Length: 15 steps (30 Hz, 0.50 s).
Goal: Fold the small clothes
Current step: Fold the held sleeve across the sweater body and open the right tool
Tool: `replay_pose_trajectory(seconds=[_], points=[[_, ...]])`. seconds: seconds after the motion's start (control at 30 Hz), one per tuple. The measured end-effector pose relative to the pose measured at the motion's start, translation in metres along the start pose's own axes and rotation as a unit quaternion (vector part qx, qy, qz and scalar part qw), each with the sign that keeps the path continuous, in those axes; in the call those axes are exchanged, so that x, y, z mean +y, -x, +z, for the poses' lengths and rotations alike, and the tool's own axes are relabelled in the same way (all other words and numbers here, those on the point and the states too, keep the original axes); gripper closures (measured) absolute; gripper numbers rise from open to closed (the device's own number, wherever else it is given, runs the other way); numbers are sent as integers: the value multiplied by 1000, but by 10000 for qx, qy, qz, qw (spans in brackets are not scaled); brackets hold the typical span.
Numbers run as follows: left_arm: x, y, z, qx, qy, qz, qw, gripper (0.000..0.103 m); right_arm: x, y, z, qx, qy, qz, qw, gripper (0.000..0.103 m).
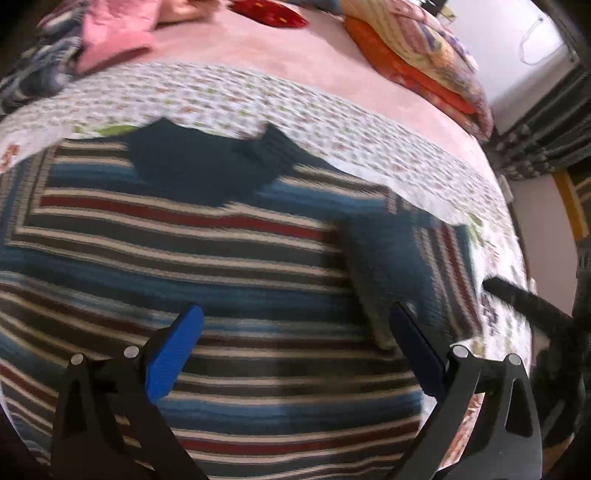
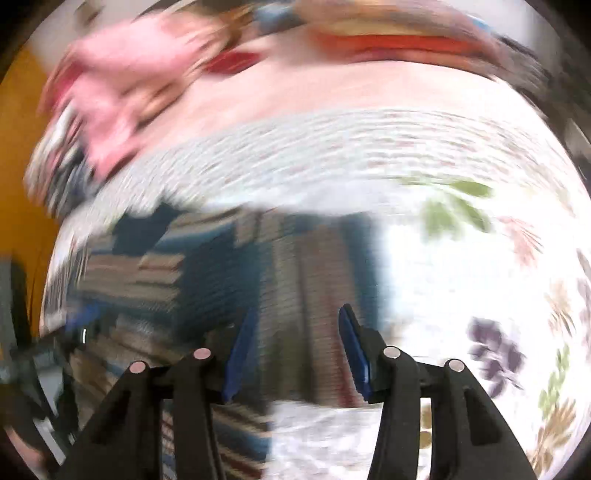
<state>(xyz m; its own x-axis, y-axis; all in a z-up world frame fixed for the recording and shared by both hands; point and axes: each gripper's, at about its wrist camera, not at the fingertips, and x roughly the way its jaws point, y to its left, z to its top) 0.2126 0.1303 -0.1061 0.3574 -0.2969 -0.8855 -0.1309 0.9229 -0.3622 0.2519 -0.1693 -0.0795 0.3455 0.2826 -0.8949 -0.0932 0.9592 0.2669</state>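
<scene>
I am hovering my wide-open left claw (image 1: 295, 354) and half-open right claw (image 2: 293, 350) over the striped sweater (image 1: 221, 258), spread flat near the bed's (image 1: 295, 62) front edge for folding.

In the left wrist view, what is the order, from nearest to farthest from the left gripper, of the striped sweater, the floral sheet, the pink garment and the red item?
1. Striped sweater, directly under the left gripper.
2. Floral sheet, beyond the collar.
3. Pink garment, far left.
4. Red item, top centre, slightly farther.
</scene>
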Motion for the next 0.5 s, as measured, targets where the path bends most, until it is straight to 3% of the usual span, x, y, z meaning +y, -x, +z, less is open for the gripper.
replay_pose_trajectory(seconds=[0.13,0.27,0.3,0.33,0.47,0.5], points=[[-30,-26,-7,277,-148,-292,9991,4,-53,2,-2,-90,-838,112,9964,54],[-48,-52,-14,507,-47,-541,9972,7,-66,-6,-10,-3,-880,49,9961,54],[-52,-58,-16,564,-27,-606,9966,18,-65,-8,-11,30,-824,50,9966,54],[-55,-64,-16,615,-20,-659,9959,35,-64,-9,-13,47,-777,54,9970,54],[-59,-80,-21,823,56,-869,9928,72,-46,-16,-16,102,-464,44,9989,54],[-59,-81,-21,791,40,-812,9935,89,-41,-17,-16,112,-382,39,9992,54]])
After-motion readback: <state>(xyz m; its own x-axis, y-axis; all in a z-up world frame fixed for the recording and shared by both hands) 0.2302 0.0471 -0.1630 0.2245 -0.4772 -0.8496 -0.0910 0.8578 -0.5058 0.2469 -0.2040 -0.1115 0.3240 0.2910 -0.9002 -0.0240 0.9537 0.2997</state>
